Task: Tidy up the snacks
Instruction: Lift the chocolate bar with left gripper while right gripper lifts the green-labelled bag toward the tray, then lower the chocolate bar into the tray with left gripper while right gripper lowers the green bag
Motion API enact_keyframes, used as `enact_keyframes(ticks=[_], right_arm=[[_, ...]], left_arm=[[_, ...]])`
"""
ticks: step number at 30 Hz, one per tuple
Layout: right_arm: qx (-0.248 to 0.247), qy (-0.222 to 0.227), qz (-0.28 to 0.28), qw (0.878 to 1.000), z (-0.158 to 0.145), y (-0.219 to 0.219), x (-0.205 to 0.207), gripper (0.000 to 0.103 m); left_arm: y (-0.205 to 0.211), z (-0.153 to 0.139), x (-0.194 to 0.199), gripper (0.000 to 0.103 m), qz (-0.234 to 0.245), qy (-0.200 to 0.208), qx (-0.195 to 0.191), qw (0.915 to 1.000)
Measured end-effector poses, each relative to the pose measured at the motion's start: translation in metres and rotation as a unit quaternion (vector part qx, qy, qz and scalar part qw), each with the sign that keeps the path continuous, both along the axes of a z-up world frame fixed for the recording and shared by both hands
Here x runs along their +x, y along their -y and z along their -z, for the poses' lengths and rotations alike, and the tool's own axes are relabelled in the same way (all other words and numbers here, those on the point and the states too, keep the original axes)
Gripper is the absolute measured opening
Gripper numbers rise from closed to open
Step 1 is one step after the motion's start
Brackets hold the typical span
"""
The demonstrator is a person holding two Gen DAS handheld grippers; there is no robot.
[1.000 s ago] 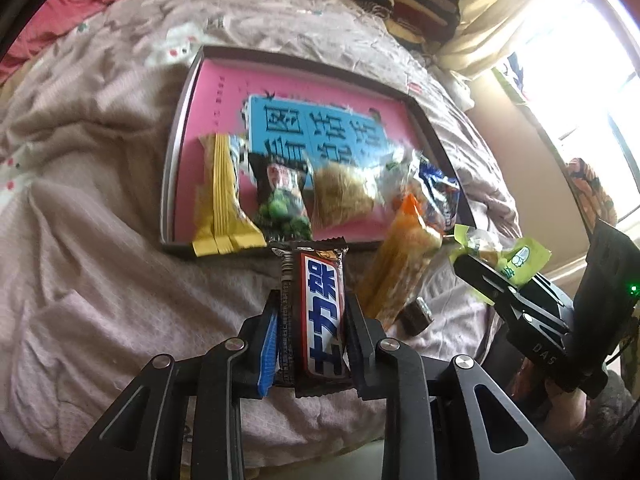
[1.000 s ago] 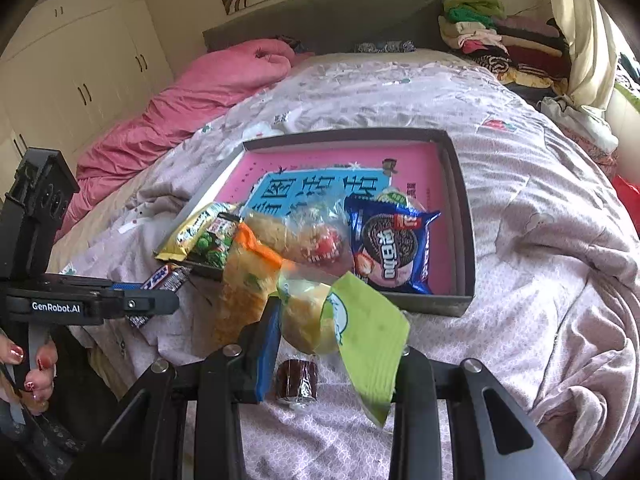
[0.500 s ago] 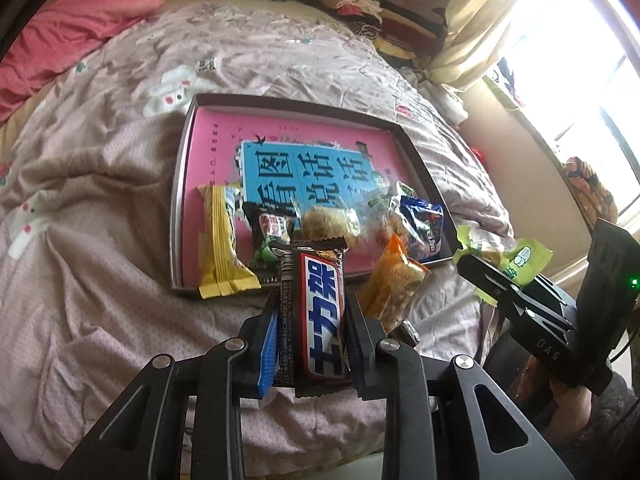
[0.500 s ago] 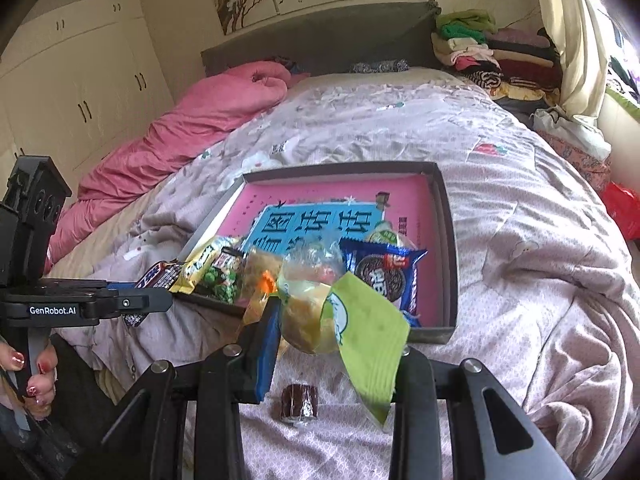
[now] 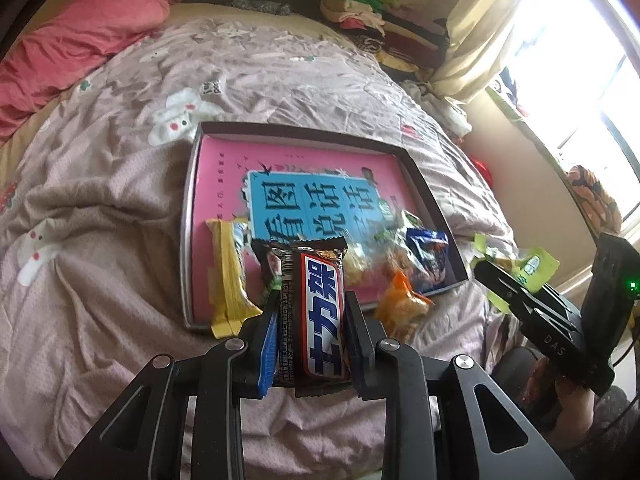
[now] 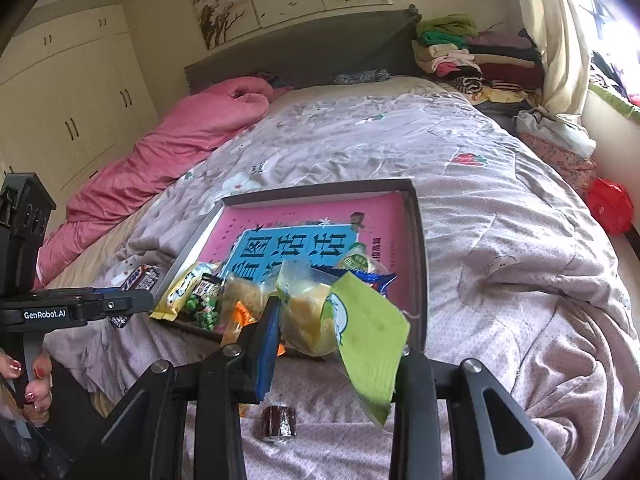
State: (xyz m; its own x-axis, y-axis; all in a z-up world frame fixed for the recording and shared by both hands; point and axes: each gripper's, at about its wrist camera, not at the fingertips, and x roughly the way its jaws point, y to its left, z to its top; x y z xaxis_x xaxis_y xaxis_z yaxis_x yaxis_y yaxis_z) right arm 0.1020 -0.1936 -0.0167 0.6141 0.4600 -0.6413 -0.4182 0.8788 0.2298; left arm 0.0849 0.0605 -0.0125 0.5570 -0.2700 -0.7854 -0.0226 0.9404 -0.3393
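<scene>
chocolate bar [image 5: 316,316]: upright between the left gripper's pads, brown wrapper with a blue-and-white label, held above the bed's near edge, in front of the tray.
left gripper [image 5: 312,312]: clamped on the chocolate bar, pads press both long sides.
green-wrapped snack [image 6: 332,316]: clear pouch with yellow contents and a lime-green flap, pinched in the right gripper, in the air near the tray's near rim.
right gripper [image 6: 336,324]: closed on the green-wrapped snack; right pad hidden behind the flap.
tray [image 5: 186,216]: shallow, dark-rimmed, pink and blue printed floor, lies on the quilt.
in tray: yellow packet [image 5: 228,276] by the left wall; blue cookie pack [image 5: 428,256] at the near right corner; clear bags between them.
orange packet [image 5: 402,306]: leans over the tray's near rim.
small brown candy [image 6: 279,427]: loose on the quilt, below the right gripper.
quilt [image 6: 500,208]: mauve, rumpled, covers the bed.
</scene>
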Motion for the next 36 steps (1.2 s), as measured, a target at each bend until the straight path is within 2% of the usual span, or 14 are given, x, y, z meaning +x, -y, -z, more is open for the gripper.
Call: enact_keyframes(ticks=[10, 19, 30, 36], right_arm=[[-0.008, -0.008, 0.048, 0.999, 0.005, 0.016, 0.018, 0.035], [-0.033, -0.031, 0.09, 0.995, 0.021, 0.025, 0.04, 0.035], [-0.054, -0.034, 0.079, 0.995, 0.035, 0.004, 0.054, 0.035], [-0.044, -0.037, 0.064, 0.996, 0.04, -0.009, 0.059, 0.035]], left_arm=[[-0.016, 0.014, 0.022, 0.03, -0.023, -0.007, 0.019, 0.9995], [-0.016, 0.031, 0.033, 0.03, -0.023, -0.02, 0.028, 0.9991], [-0.015, 0.034, 0.038, 0.03, -0.022, -0.021, 0.032, 0.999], [-0.015, 0.034, 0.038, 0.03, -0.022, -0.021, 0.032, 0.999]])
